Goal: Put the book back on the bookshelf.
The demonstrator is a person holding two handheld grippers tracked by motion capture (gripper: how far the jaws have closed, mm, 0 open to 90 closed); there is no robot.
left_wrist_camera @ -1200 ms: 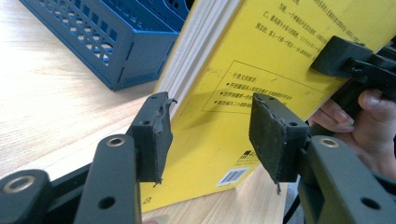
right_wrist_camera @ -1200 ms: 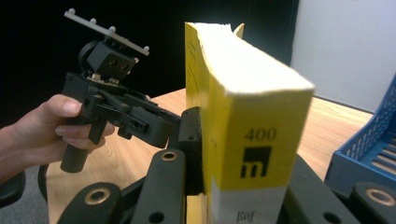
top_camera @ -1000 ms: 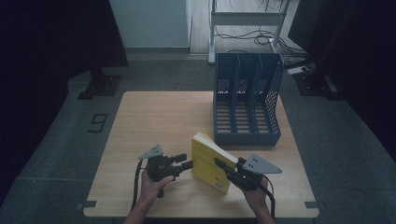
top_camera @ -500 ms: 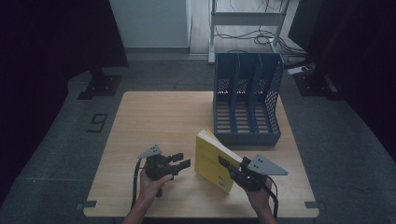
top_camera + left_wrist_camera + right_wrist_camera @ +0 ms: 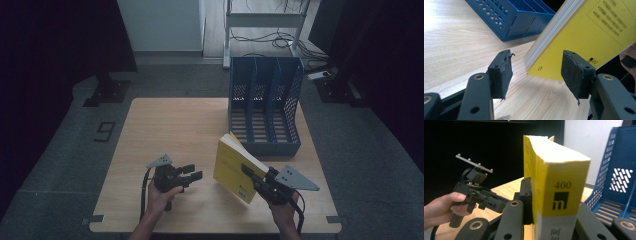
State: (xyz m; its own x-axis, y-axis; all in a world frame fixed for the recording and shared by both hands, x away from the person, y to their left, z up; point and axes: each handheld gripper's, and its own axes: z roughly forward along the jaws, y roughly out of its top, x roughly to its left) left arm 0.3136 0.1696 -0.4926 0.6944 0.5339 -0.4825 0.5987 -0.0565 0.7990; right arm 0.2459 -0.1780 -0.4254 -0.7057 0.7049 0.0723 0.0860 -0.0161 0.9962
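Right tongs [image 5: 256, 176] clamped on the spine end of a thick yellow paperback book [image 5: 234, 166], held upright and tilted above the wooden desk [image 5: 170, 125], just in front of the blue three-slot file rack [image 5: 265, 112]. Left tongs [image 5: 192, 172] spread wide with nothing between the pads [image 5: 503, 72], having just been opening, clear of the book and just beside its lower corner. Rack standing at the desk's far right edge.
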